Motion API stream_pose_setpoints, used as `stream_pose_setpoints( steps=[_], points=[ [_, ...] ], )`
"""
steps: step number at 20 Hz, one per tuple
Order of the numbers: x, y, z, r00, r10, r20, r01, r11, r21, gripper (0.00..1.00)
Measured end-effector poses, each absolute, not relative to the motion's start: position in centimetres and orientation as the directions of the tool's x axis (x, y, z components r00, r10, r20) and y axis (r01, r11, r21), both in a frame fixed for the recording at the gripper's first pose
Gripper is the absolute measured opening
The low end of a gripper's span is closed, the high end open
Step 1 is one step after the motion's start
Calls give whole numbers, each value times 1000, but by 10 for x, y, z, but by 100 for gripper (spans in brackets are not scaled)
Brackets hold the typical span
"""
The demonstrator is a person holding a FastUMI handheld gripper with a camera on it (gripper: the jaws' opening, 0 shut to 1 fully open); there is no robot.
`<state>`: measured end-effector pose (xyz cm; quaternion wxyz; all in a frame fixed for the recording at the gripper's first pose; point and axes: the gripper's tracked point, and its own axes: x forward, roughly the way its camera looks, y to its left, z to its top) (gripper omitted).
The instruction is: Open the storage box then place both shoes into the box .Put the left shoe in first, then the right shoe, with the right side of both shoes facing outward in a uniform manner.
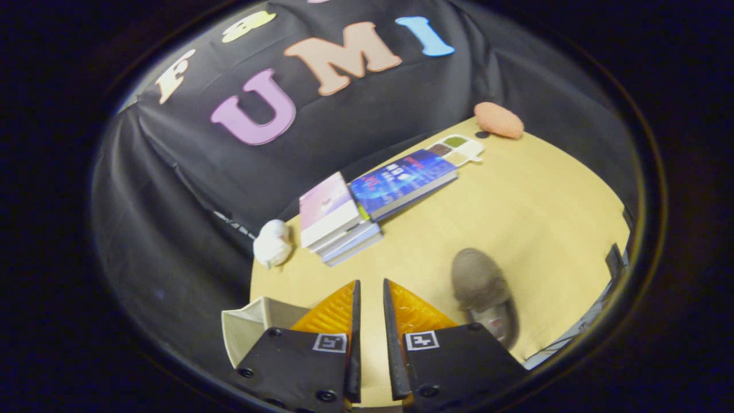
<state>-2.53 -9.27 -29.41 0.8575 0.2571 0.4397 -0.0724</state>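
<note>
**Inspector:** Start with the biggest item.

**Operator:** I see the table point(516, 212), smooth pale wood-look top, running away from me towards the black cloth wall. Next in size, a stack of books point(338, 221) near the far-left edge, topped by a pink-covered one, with a glossy blue book point(401, 182) lying just beside it, touching or nearly so.

**Inspector:** The task items?

**Operator:** One shoe point(483, 292), grey-brown, soft and fuzzy like a slipper, lies on the table just ahead of my right finger and to its right. Its long axis runs roughly away from me; the rounded closed end points away, the open end towards me. To the left of my left finger I see a pale box point(246, 330) with thin flat walls, open side showing.

**Inspector:** Smaller things?

**Operator:** A white plush lump point(273, 243) at the table's left edge, an orange fuzzy oval point(498, 120) at the far end, and a small compartmented tray point(459, 148) beside it.

**Inspector:** Grasping part?

**Operator:** The hand-held gripper point(370, 287) has orange ribbed fingers point(335, 310) a narrow gap apart, bare table between them, pinching nothing.
</note>
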Motion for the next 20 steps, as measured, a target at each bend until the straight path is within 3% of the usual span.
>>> stream_pose_setpoints(
  steps=[9,20],
  points=[
    [-83,-195,-356,469,-19,-883,467,854,230,23],
    [-135,-209,-432,271,-14,-963,434,894,109,27]
  ],
)
